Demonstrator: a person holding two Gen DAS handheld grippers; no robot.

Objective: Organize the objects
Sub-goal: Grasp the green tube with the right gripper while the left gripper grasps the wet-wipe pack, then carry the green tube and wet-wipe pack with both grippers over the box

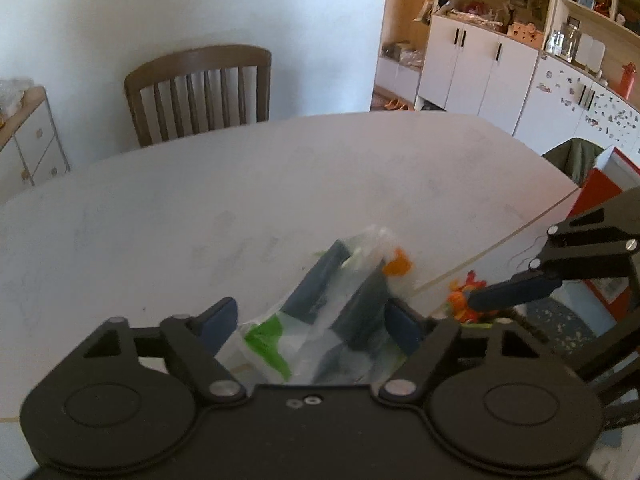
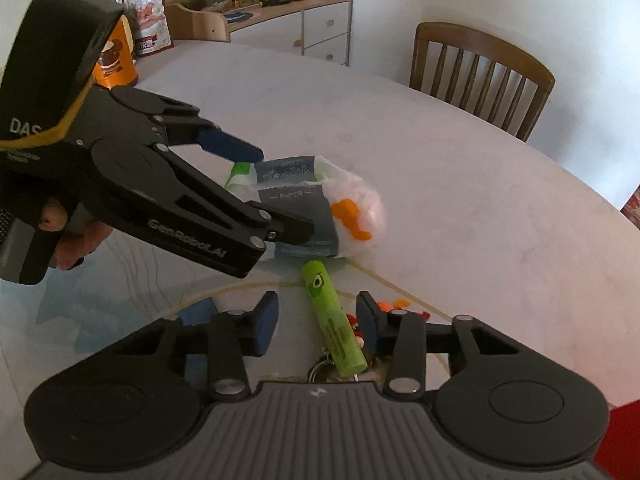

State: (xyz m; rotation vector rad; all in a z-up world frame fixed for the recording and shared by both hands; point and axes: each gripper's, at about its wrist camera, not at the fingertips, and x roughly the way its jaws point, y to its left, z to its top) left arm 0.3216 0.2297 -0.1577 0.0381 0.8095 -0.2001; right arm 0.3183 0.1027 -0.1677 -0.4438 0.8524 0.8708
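Between your right claw [image 2: 316, 320] fingers lies the green tube [image 2: 333, 320], long axis pointing toward the tissue bag [image 2: 320, 200] just beyond; that claw stands spread. Your left claw [image 2: 276, 196], also spread, straddles the bag on the surface [image 2: 460, 200].

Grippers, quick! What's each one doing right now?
Left gripper: open, fingers around the plastic bag of tissue packs.
Right gripper: open, holding nothing, green tube between its fingers.
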